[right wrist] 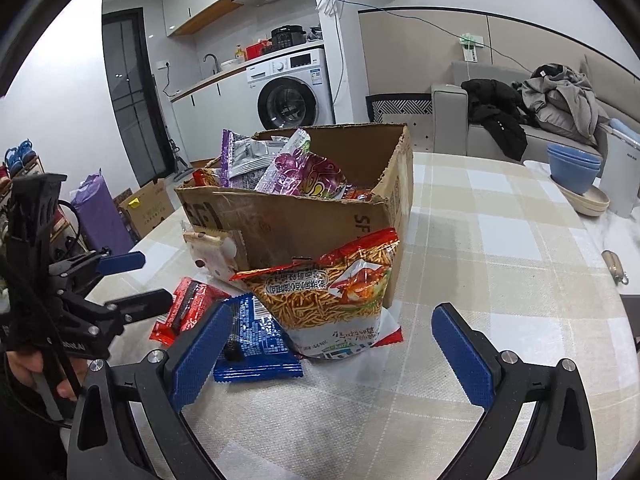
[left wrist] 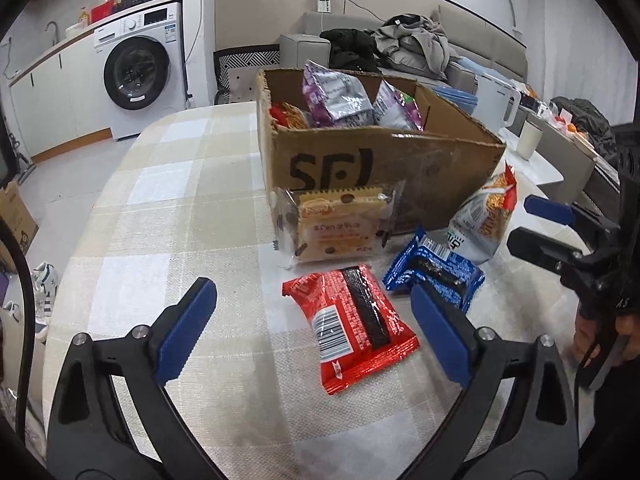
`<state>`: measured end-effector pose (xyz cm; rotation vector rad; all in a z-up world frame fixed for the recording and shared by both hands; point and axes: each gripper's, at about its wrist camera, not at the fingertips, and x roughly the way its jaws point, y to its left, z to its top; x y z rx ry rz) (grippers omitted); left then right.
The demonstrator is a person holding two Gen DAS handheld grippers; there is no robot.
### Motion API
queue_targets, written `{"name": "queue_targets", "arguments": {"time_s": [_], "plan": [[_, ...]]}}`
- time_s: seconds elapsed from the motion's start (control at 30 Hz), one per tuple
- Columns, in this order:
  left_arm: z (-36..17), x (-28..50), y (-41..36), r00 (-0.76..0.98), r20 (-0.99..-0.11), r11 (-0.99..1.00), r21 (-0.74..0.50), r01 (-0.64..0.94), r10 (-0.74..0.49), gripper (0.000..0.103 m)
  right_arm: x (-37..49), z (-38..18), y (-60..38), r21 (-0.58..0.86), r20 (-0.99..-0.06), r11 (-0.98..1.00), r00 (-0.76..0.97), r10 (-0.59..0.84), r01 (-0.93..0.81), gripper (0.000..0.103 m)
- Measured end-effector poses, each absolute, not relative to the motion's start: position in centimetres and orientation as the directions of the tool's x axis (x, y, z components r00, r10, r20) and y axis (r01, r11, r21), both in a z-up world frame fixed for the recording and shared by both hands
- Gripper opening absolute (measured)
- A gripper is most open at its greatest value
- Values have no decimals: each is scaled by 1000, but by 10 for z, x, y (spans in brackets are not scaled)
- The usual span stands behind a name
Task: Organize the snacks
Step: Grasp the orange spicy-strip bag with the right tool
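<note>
A cardboard box (left wrist: 380,160) marked SF stands on the checked table, holding purple snack bags (left wrist: 340,96). A cracker pack (left wrist: 340,224) leans on its front. A red packet (left wrist: 356,324) and a blue packet (left wrist: 436,272) lie flat; a noodle-stick bag (left wrist: 484,216) leans at the box corner. My left gripper (left wrist: 316,320) is open and empty, hovering over the red packet. My right gripper (right wrist: 332,336) is open and empty in front of the noodle-stick bag (right wrist: 336,292); it also shows in the left wrist view (left wrist: 536,220). The box (right wrist: 304,224), red packet (right wrist: 188,308) and blue packet (right wrist: 256,340) show there too.
Blue bowls (right wrist: 572,168) on a plate, a white kettle (left wrist: 500,100) and a cup (left wrist: 530,140) stand on the table's far side. A small keyring (right wrist: 614,266) lies on the cloth. A sofa with clothes (left wrist: 408,44) and a washing machine (left wrist: 140,72) stand beyond.
</note>
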<state>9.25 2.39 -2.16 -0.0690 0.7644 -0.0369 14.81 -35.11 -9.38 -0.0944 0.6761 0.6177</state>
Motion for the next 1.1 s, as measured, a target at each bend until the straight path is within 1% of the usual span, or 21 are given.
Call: {"name": "queue_targets", "arguments": {"time_s": [0.13, 0.3, 0.4, 0.77, 0.87, 1.03, 1.1], "plan": [[-27, 94, 18, 715, -696, 997, -79, 19, -69, 98, 150, -97, -351, 130, -618, 806, 589, 521, -577, 102], [-33, 98, 18, 707, -702, 995, -102, 19, -85, 98, 152, -100, -349, 137, -629, 805, 577, 521, -578, 98], [-37, 100, 18, 704, -703, 993, -118, 22, -99, 98, 155, -100, -350, 170, -628, 798, 560, 540, -579, 87], [-45, 100, 26, 700, -706, 991, -132, 23, -110, 98, 162, -105, -342, 138, -660, 826, 571, 488, -546, 85], [-47, 99, 25, 701, -705, 991, -128, 27, -110, 98, 164, -106, -340, 123, -669, 835, 577, 469, -536, 81], [-47, 97, 23, 699, -706, 991, -131, 27, -112, 98, 166, -107, -337, 115, -675, 837, 576, 461, -535, 78], [-48, 97, 24, 698, -707, 991, -135, 25, -114, 98, 166, -108, -335, 115, -675, 835, 575, 463, -537, 73]]}}
